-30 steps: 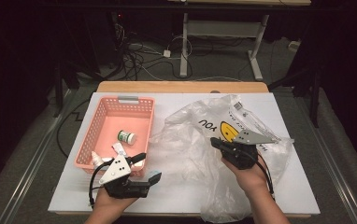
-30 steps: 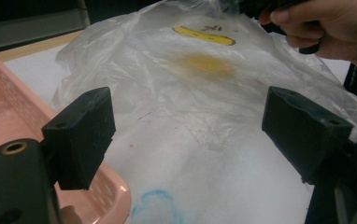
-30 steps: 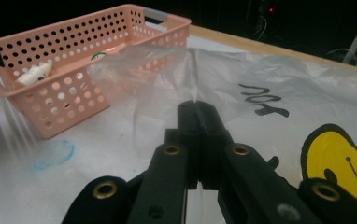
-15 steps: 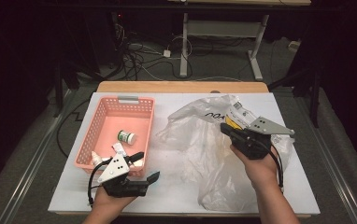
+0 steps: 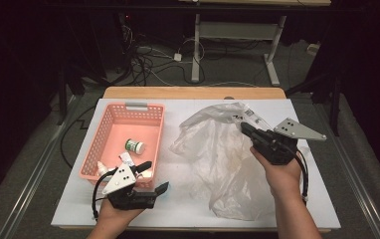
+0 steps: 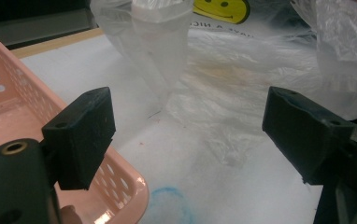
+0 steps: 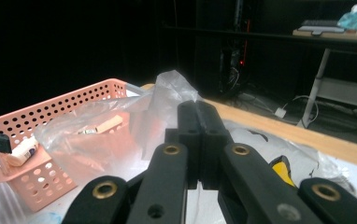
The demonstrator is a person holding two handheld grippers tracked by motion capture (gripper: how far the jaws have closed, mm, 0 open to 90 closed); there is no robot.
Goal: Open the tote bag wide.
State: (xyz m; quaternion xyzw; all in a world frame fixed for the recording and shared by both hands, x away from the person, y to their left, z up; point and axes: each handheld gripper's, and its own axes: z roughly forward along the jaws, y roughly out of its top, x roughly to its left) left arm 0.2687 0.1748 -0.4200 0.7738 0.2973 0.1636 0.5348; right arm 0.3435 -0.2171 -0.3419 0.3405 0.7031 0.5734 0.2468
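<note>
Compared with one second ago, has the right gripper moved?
Yes. The right gripper, fingers shut on the plastic bag, has moved up the high view toward the table's wooden far edge, lifting the bag.

A thin, clear, crumpled plastic bag [image 5: 223, 154] with a yellow smiley face print [image 6: 221, 9] occupies the right half of the white table surface, reaching from near the far edge almost to the near edge. Its upper part is lifted off the surface and pulled taut into a peak [image 7: 172, 84], while the rest spreads loosely wrinkled and flat below.
</note>
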